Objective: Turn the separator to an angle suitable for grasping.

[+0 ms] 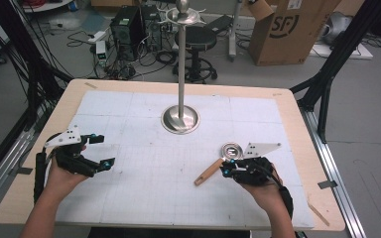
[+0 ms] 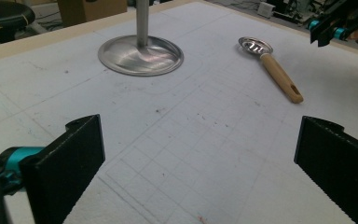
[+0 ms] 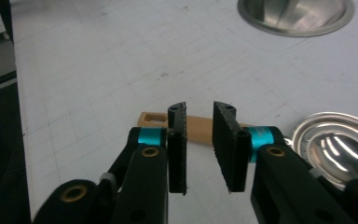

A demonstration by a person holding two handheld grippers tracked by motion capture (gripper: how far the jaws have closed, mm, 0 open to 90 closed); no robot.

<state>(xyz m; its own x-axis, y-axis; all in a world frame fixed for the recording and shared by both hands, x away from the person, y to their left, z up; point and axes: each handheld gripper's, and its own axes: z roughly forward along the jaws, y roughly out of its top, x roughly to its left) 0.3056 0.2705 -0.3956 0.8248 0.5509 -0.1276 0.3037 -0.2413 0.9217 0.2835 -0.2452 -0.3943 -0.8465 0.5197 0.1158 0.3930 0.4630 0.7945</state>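
Observation:
A ladle with a metal bowl (image 1: 231, 149) and a wooden handle (image 1: 208, 172) lies on the white gridded mat, right of centre. In the right gripper view, my right gripper (image 3: 199, 112) hovers at the handle (image 3: 198, 128), its jaws a narrow gap apart with nothing pressed between the pads; the handle runs crosswise behind both tips and the bowl (image 3: 335, 144) lies to the right. In the high view the right gripper (image 1: 226, 167) sits at the handle's bowl end. My left gripper (image 1: 104, 150) rests at the mat's left, jaws wide open (image 2: 196, 163) and empty, the ladle (image 2: 275, 70) far ahead.
A tall metal stand rises from a round base (image 1: 180, 119) at the mat's far centre, with hooks at its top. The wooden table edge (image 1: 302, 124) frames the mat. Behind on the floor are a stool (image 1: 198, 44), a computer and a cardboard box (image 1: 287, 29).

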